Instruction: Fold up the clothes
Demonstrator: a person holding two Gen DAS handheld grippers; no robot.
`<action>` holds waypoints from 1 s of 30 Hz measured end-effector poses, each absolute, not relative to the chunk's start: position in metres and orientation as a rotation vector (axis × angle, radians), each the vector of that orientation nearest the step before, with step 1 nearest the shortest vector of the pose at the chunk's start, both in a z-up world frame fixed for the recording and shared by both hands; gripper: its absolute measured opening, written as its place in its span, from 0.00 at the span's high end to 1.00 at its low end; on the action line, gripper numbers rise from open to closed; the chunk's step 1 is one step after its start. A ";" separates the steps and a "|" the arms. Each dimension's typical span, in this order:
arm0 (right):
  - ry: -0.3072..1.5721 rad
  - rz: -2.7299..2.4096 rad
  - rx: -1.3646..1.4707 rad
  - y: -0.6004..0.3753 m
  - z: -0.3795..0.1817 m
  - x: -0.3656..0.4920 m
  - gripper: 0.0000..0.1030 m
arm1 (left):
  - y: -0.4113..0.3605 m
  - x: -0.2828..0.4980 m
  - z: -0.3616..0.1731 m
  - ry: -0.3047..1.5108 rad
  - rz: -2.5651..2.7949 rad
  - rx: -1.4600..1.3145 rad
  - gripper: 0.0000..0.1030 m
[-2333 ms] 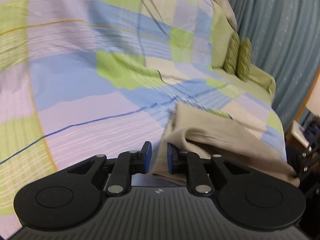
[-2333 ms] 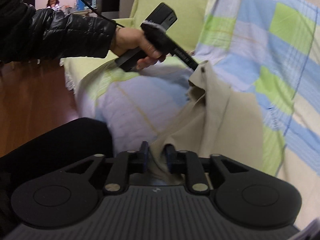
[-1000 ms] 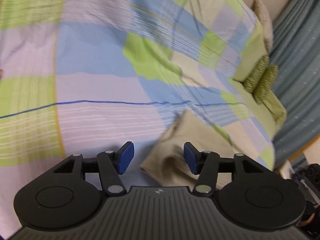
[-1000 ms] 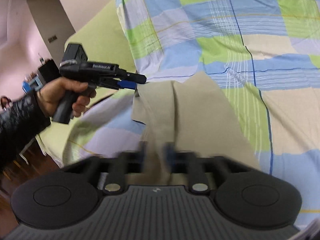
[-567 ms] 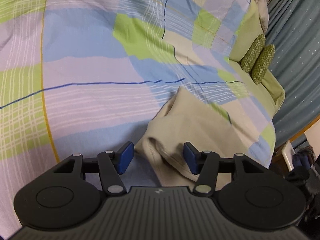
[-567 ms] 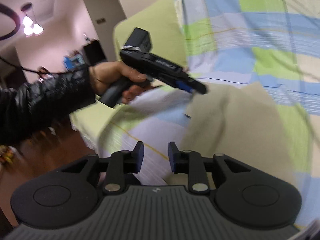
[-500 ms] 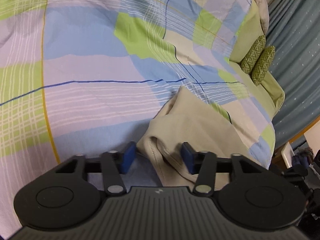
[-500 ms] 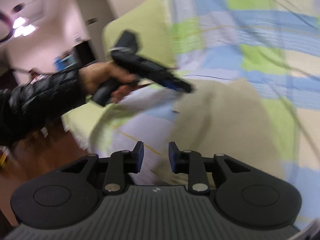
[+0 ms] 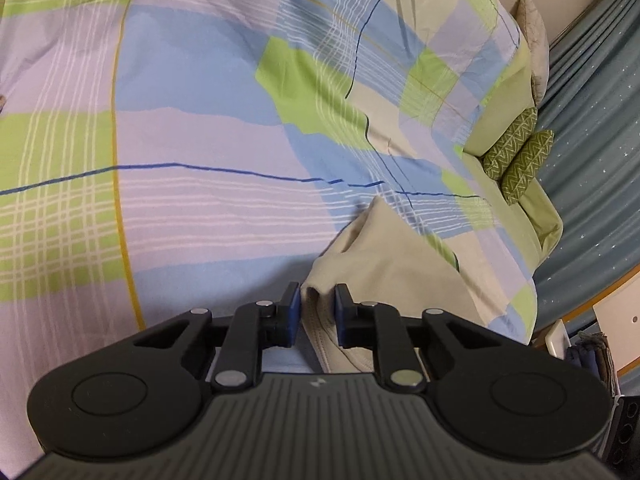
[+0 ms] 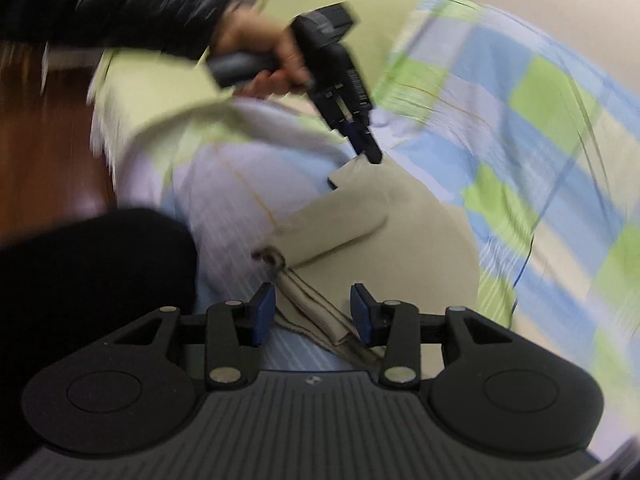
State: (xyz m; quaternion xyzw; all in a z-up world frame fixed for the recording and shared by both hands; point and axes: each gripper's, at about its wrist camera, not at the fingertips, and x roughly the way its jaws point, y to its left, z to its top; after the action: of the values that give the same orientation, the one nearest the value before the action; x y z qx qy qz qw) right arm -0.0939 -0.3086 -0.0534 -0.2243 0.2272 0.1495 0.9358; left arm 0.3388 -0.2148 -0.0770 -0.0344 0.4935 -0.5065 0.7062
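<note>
A checked sheet (image 9: 192, 128) in blue, green and lilac covers the sofa, with two green patterned cushions (image 9: 518, 160) against a blue-grey curtain (image 9: 596, 152). The beige garment (image 10: 400, 236) lies folded on the seat. The left gripper (image 9: 316, 304) points down, its jaws closing on the garment's corner. The right gripper (image 10: 312, 310) is opening, hem lying loose between its pads.
</note>
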 end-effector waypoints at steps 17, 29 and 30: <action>0.419 0.307 -0.203 -0.358 -0.016 -0.088 0.97 | -0.221 0.340 -0.060 1.087 -1.216 -0.191 0.93; 0.397 0.214 -0.454 -0.374 -0.007 -0.105 0.97 | -0.256 0.340 -0.063 1.068 -1.222 -0.133 0.93; 0.423 0.250 -0.467 -0.366 -0.019 -0.104 0.97 | -0.253 0.340 -0.068 1.080 -1.211 -0.121 0.93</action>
State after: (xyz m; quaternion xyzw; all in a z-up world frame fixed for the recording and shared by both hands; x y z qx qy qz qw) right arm -0.1042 -0.3662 -0.0192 -0.2289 0.2074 0.1227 0.9432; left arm 0.3398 -0.2532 -0.0675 -0.0541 0.4825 -0.5410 0.6867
